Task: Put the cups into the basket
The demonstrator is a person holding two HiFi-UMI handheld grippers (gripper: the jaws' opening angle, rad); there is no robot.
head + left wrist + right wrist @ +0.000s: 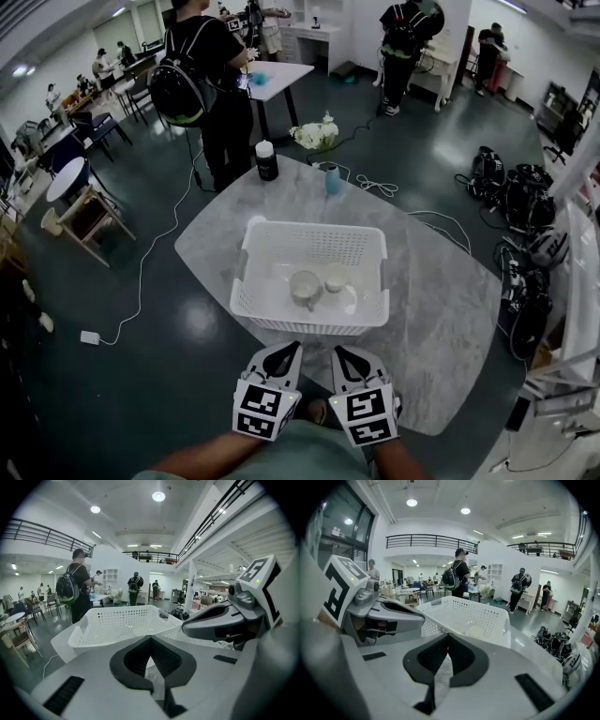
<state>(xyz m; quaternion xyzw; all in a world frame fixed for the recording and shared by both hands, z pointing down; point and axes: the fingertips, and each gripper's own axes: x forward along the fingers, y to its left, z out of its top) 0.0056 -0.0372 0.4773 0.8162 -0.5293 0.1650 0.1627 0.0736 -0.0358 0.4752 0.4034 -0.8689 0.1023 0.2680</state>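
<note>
- Left gripper (286,354) is held low and close to the body, near the table's (441,309) near edge; in the left gripper view (150,640) its jaws are seen pressed together with nothing between them
- Straight ahead of both grippers, beyond their tips, the white basket (246,281) is set on the table, its long side running across the view from left to right
- Two pale cups are found inside the basket, just beside each other near the middle of its floor: the handled cup (305,286) on the left, the smaller cup (336,277) on the right
- No cup can be seen on the table outside the basket, so the task is judged to be finished or nearly so
- Were a cup to be reached again, the left cup would be nearer the left gripper and the right cup nearer the other
- Right gripper (339,356) is held level with its partner, and its jaws too are shown closed and empty in the right gripper view (448,638)
</note>
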